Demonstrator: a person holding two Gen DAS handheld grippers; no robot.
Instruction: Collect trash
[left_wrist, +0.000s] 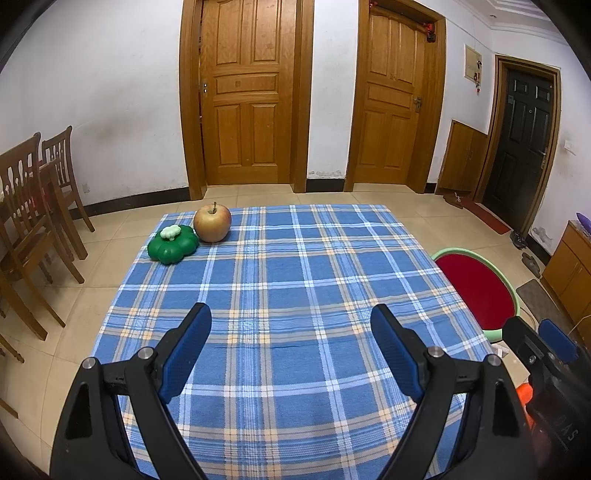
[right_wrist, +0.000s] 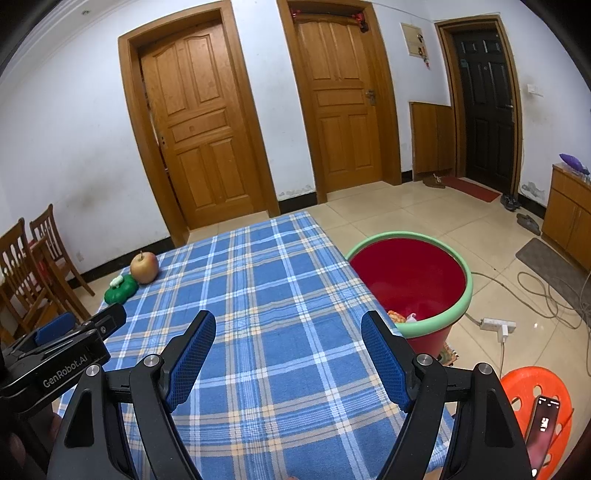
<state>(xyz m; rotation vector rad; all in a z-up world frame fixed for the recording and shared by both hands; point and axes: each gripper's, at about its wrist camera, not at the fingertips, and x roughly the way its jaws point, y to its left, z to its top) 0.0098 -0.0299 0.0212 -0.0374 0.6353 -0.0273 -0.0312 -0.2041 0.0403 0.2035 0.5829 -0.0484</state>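
Observation:
An apple (left_wrist: 212, 223) and a green flower-shaped container (left_wrist: 173, 244) with a pale knob sit together at the far left corner of the blue plaid tablecloth (left_wrist: 288, 280). Both also show in the right wrist view: apple (right_wrist: 144, 267), green container (right_wrist: 120, 289). A red bin with a green rim (right_wrist: 410, 280) stands on the floor by the table's right edge, with a few scraps inside. My left gripper (left_wrist: 291, 317) hovers open over the near cloth, nothing between its blue pads. My right gripper (right_wrist: 288, 325) is likewise open and empty beside it.
Wooden chairs (left_wrist: 33, 221) stand at the left. Two wooden doors (left_wrist: 245, 92) and a dark door (left_wrist: 521, 147) line the far wall. An orange stool (right_wrist: 535, 410) carrying a phone (right_wrist: 543, 428) sits at the near right. Cables and a power strip (right_wrist: 496, 325) lie on the floor.

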